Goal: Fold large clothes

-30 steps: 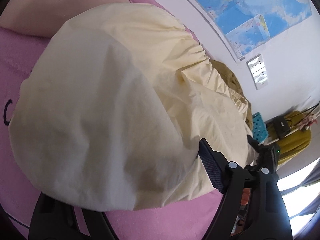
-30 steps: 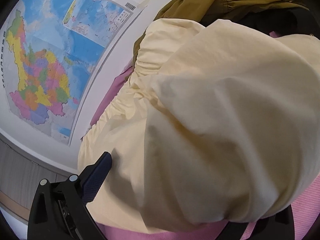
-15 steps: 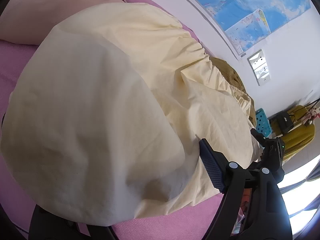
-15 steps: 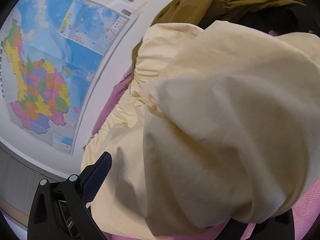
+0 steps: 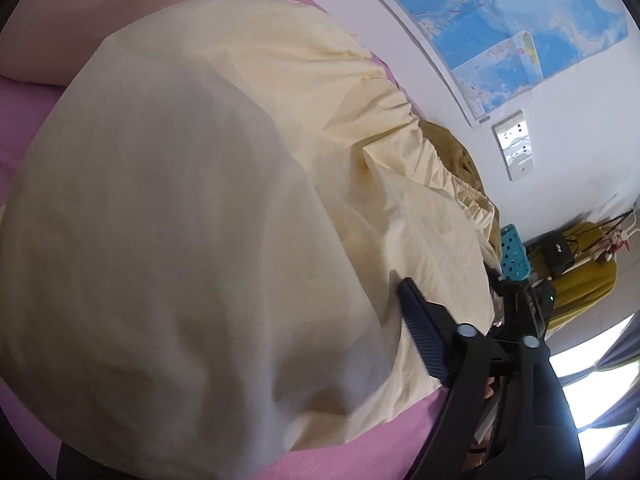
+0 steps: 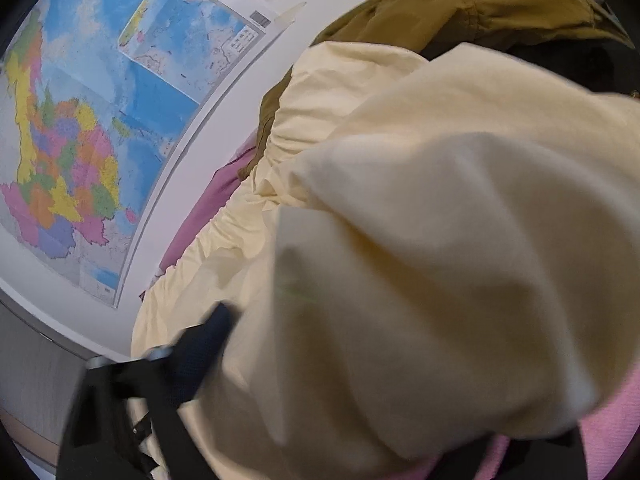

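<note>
Draping over both grippers, the pale yellow cotton garment with a gathered elastic edge [image 5: 208,208] fills most of each view and lies spread across the pink bed cover [image 5: 392,436]. In the left wrist view, the left gripper [image 5: 256,412] shows one dark blue ridged finger [image 5: 420,332] beside the fabric's lower right edge, while its other finger is buried under the cloth, so whether the jaws are spread or pinching cannot be told. In the right wrist view, the right gripper [image 6: 360,412] is blurred; one dark finger [image 6: 204,352] sticks out at the cloth's left side and the other is hidden beneath the fold, so its jaws cannot be judged either. An olive-brown crumpled garment [image 6: 460,4] lies just beyond the yellow one, touching its gathered edge. A colourful wall map [image 6: 92,128] hangs above the bed, with a white wall socket [image 5: 514,144] near it.
</note>
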`<state>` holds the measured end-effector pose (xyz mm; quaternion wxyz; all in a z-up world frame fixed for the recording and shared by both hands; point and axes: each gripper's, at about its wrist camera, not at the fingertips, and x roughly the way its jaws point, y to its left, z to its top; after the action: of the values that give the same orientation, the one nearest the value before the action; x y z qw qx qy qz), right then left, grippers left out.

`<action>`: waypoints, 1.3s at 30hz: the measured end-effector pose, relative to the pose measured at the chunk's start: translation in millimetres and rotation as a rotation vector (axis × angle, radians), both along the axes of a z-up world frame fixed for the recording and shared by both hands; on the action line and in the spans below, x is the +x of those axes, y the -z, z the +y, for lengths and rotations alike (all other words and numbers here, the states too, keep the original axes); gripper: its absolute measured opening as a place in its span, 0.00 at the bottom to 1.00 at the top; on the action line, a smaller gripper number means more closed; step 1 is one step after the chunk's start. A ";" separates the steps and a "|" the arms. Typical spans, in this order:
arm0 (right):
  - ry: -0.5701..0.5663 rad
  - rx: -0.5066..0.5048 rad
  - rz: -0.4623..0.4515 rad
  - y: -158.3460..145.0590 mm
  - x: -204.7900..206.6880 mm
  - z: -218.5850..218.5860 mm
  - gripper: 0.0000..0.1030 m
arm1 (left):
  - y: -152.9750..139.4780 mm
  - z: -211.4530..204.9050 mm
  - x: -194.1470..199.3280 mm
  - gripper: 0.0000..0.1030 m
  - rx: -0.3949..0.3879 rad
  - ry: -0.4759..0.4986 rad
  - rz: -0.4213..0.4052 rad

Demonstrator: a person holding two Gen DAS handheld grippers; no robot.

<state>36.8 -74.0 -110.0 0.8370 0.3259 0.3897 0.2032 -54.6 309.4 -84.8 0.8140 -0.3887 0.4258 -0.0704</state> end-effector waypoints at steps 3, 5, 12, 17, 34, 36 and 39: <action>-0.013 0.029 0.003 1.1 2.0 -4.0 0.73 | 1.6 4.3 1.1 0.66 -0.021 0.002 0.002; -0.038 0.038 0.014 2.5 6.9 -1.4 0.89 | 1.9 5.0 1.6 0.68 -0.035 0.002 0.003; -0.041 0.008 -0.007 2.0 12.0 8.3 0.75 | 1.3 5.9 7.2 0.71 -0.057 0.007 0.007; -0.130 0.021 -0.060 -7.9 5.3 5.6 0.39 | -2.9 3.0 12.5 0.30 -0.029 0.051 0.012; -0.276 0.012 -0.003 2.6 21.3 16.0 0.65 | -2.6 3.8 34.6 0.51 0.006 0.072 0.032; -0.282 0.014 -0.023 0.3 19.7 13.3 0.46 | -5.7 2.2 35.6 0.33 0.024 0.076 0.022; -0.299 -0.029 -0.075 -11.1 12.3 16.4 0.36 | -14.2 -1.4 34.9 0.26 0.046 0.078 0.004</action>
<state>49.1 -57.6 -98.8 0.8159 0.2443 0.4054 0.3321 -19.7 308.0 -70.5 0.8185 -0.3530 0.4440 -0.0914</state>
